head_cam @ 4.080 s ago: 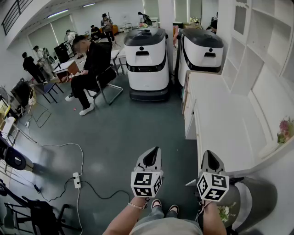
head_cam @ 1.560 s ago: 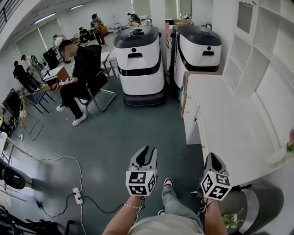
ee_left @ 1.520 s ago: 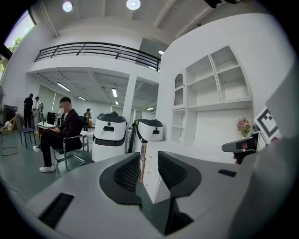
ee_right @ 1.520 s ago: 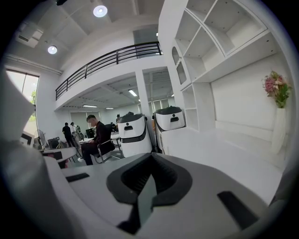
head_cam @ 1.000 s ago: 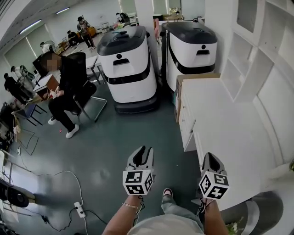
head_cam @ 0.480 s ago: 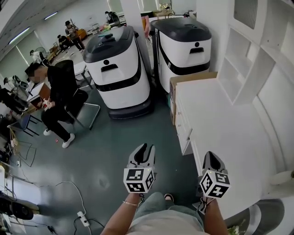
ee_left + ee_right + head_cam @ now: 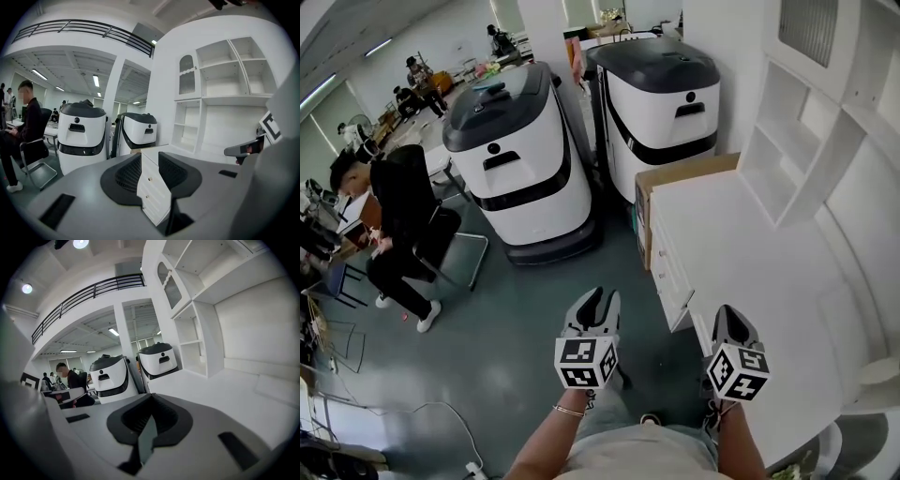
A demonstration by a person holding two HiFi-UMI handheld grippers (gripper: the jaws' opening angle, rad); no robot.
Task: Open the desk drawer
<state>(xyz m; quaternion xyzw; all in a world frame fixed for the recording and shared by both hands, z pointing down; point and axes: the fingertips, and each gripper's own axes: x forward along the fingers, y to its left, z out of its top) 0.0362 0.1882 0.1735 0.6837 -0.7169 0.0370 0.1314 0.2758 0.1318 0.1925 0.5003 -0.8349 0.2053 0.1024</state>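
Note:
The white desk runs along the right wall, and its stack of drawers faces the floor just ahead of my hands. My left gripper hangs over the floor to the left of the drawers, open and empty. In the left gripper view the drawer fronts with small round knobs show through the gap of the left gripper, still at a distance. My right gripper floats over the desk's near front edge, shut on nothing. In the right gripper view, the right gripper points along the desk top.
Two tall white service robots stand ahead on the grey floor. A cardboard box leans at the desk's far end. White shelving rises above the desk. A person sits on a chair at left.
The whole view has advanced towards the robots and the desk, so the drawers now lie close ahead. Both grippers keep the same pose in front of the body.

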